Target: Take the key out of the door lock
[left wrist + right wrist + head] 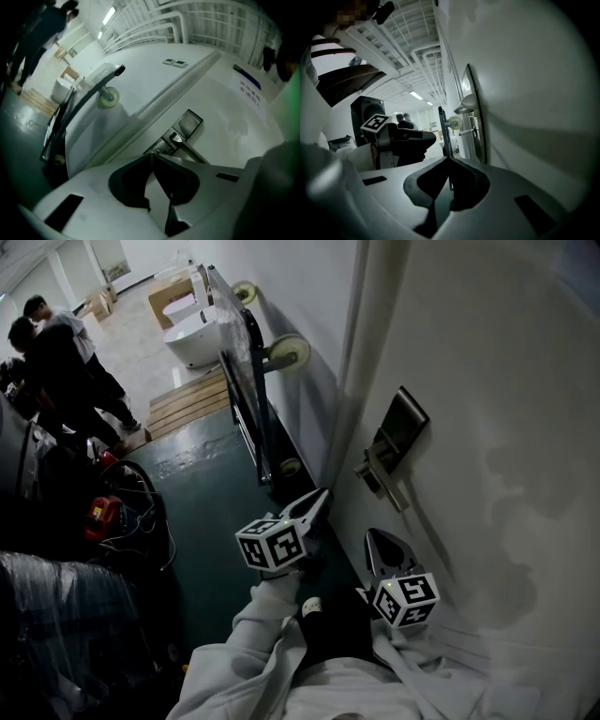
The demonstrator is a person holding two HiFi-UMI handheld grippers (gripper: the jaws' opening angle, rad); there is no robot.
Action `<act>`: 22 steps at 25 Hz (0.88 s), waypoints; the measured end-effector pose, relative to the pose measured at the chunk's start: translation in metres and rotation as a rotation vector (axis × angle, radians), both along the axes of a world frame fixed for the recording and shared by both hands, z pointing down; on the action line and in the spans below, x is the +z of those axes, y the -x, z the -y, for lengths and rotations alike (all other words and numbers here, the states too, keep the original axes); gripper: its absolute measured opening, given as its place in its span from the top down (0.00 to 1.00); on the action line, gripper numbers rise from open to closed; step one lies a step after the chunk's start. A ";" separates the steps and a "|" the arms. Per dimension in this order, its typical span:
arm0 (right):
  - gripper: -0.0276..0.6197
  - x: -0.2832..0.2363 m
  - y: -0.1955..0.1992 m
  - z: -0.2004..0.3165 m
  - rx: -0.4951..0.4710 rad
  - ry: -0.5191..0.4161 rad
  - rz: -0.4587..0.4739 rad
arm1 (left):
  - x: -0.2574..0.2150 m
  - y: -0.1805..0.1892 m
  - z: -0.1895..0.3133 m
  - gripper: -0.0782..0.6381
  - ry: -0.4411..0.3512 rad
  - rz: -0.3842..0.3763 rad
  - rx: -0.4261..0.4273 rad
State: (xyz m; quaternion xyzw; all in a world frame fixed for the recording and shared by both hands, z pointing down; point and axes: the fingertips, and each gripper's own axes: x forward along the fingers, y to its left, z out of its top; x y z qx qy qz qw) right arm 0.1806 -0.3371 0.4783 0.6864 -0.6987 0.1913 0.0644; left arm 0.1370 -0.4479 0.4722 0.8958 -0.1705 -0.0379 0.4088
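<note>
A dark lock plate with a lever handle sits on the white door. In the left gripper view the plate and handle lie just beyond my left gripper, which is shut with nothing seen between its tips. A small keyhole part shows right by those tips; whether a key is there I cannot tell. My right gripper is shut and empty, below the plate, where a thin rod sticks out. In the head view the left gripper and right gripper are both below the handle.
A wheeled trolley leans on the wall left of the door. White basins and wooden boards lie farther back. Two people stand at the far left, with a red tool and plastic-wrapped goods nearer me.
</note>
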 end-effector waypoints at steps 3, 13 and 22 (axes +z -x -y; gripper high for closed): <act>0.88 0.002 -0.005 -0.001 0.005 0.007 -0.003 | 0.001 -0.018 0.002 0.87 0.129 -0.098 0.052; 0.88 0.020 -0.013 0.001 -0.003 0.062 -0.004 | 0.005 -0.060 0.010 0.71 0.322 -0.242 0.099; 0.88 0.014 -0.028 0.005 0.015 0.051 -0.055 | 0.012 -0.091 0.016 0.72 0.401 -0.285 0.138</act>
